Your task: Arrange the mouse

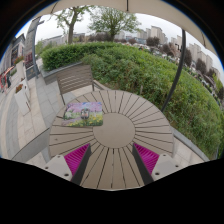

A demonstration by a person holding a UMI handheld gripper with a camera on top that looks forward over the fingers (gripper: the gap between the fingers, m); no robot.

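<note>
Two pink-padded fingers of your gripper sit nearest you, spread well apart with nothing between them, so the grip is released. Under and just ahead of them you have a round slatted wooden table, its planks fanning out from the centre.

On the far left part of that tabletop lies a flat colourful mat in green, yellow and purple. A small dark thing rests on it; it may be the mouse, but you cannot tell for certain from here. It lies ahead and to the left of the left finger, well apart from it.

Beyond the table on the left stands a slatted wooden chair, its backrest rising just past the mat. Further left runs a paved terrace. Behind and to the right you see a broad green hedge, then trees and apartment buildings under a pale sky.
</note>
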